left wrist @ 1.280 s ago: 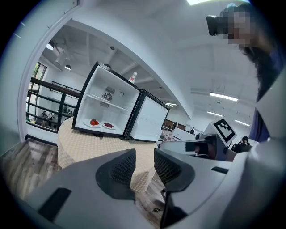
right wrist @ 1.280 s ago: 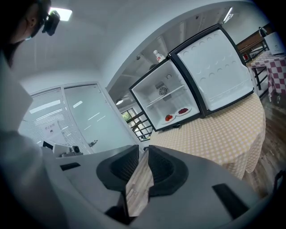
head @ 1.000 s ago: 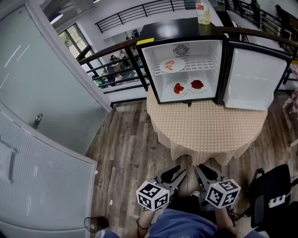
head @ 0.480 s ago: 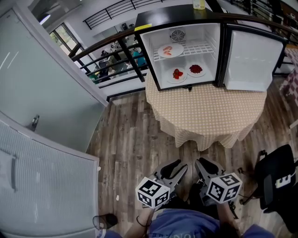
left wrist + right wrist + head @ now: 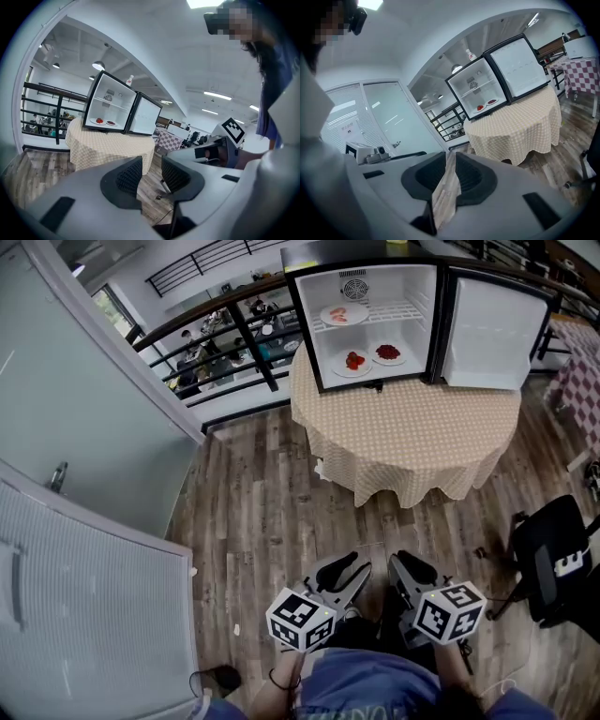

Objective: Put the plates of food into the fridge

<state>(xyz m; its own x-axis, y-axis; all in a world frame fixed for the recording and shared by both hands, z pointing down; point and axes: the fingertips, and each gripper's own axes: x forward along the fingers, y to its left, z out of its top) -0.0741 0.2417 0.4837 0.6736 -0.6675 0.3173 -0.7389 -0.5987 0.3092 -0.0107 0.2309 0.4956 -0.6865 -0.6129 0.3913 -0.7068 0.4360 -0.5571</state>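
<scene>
The small black fridge (image 5: 375, 315) stands open on the round table with the checked cloth (image 5: 403, 442), its door (image 5: 492, 334) swung to the right. One plate of food (image 5: 344, 314) rests on the upper shelf, and two more (image 5: 353, 363) (image 5: 388, 354) lie on the fridge floor. Both grippers hang close to my body, well back from the table over the wooden floor. My left gripper (image 5: 345, 570) (image 5: 151, 171) is open and holds nothing. My right gripper (image 5: 412, 570) (image 5: 451, 161) shows a narrow gap with only floor visible through it.
A black chair (image 5: 553, 563) stands at the right beside me. Frosted glass panels and a door (image 5: 84, 549) fill the left. A dark railing (image 5: 234, 329) runs behind the table. A bottle (image 5: 130, 80) sits on top of the fridge. A red-checked table (image 5: 576, 70) is further right.
I have backed away from the table: fridge and table now lie farther off and higher in the head view. Both grippers stay near my body, jaws unchanged.
</scene>
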